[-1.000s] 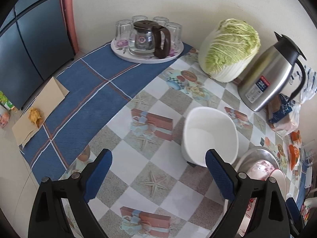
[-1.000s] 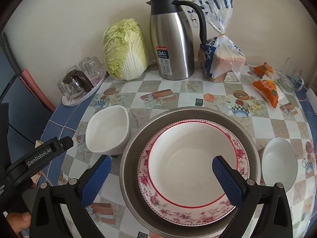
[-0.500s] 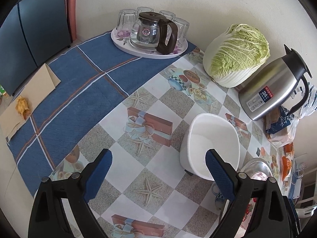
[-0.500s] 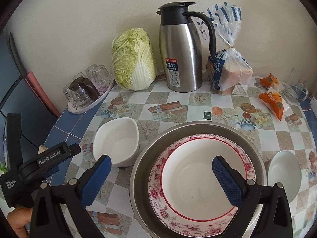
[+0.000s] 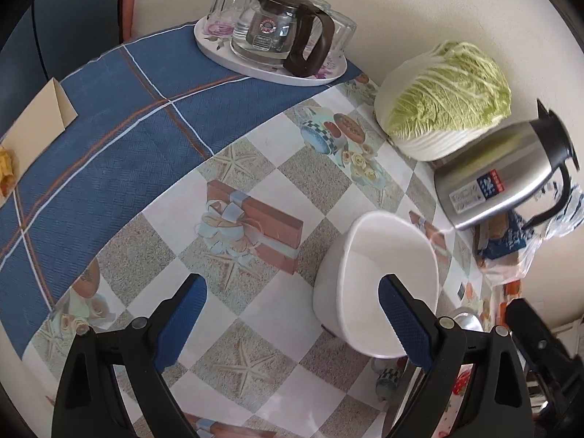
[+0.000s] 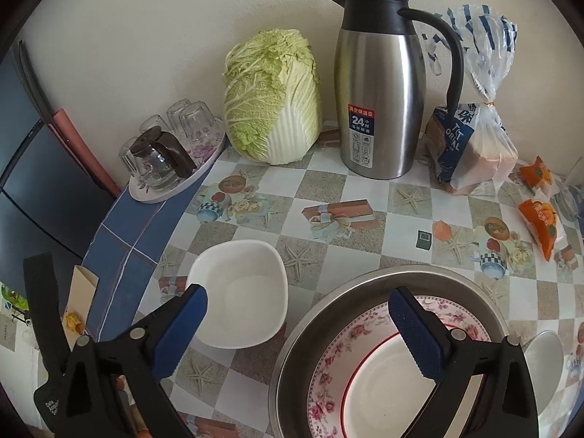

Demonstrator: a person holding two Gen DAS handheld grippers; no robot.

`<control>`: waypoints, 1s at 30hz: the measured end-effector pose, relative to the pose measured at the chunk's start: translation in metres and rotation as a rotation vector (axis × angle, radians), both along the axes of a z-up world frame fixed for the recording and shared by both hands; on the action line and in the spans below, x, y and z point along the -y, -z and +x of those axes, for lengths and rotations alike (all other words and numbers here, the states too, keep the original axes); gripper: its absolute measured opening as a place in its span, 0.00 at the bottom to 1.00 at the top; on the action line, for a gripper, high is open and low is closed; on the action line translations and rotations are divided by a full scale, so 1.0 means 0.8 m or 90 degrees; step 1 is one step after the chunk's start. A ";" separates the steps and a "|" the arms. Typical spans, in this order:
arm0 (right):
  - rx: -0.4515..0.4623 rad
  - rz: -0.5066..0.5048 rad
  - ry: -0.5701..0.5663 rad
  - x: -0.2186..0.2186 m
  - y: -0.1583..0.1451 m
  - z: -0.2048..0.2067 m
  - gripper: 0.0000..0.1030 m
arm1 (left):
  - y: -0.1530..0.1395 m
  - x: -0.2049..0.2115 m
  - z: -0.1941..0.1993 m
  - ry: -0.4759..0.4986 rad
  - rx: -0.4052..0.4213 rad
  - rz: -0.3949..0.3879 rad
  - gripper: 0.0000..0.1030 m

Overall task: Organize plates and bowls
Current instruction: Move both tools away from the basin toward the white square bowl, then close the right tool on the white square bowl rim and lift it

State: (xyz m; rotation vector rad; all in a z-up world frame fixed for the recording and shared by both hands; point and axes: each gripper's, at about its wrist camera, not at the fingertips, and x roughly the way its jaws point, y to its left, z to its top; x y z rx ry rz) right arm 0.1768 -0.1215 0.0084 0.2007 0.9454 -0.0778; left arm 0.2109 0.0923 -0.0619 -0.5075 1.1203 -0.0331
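Square white bowl (image 5: 376, 284) sits on the counter (image 5: 255, 168) beside the steel basin (image 6: 387, 292). Left gripper (image 5: 292, 325) fingers apart, empty, one over its rim; right gripper (image 6: 297, 328) closing, nothing between. We straddle the wall squarely before clamping.

We're looking at a glossy vinyl-looking tablecloth (image 5: 255, 328) with a printed check, while the blue cloth (image 5: 109, 138) at the upper left of the left wrist view is a matt, coarse weave. The square white bowl (image 6: 241, 292) reads as smooth glazed ceramic. The thermos jug (image 6: 379, 102) is brushed steel with a matt black plastic lid and handle. The big basin (image 6: 365, 292) at lower right is dull-shiny metal, holding a glossy floral plate (image 6: 335, 357). The bread bag (image 6: 474, 127) is crinkly clear plastic. The glass carafe (image 5: 270, 33) is see-through and shiny.
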 end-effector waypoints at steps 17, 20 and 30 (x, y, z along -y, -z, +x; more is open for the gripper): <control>-0.114 -0.067 -0.055 -0.021 0.048 0.055 0.59 | 0.037 0.010 0.024 0.013 -0.030 -0.040 0.92; -0.123 -0.073 -0.068 -0.024 0.052 0.060 0.46 | 0.038 0.011 0.026 0.017 -0.029 -0.038 0.92; -0.144 -0.100 -0.101 -0.042 0.068 0.068 0.15 | 0.050 0.021 0.032 0.037 -0.056 -0.068 0.55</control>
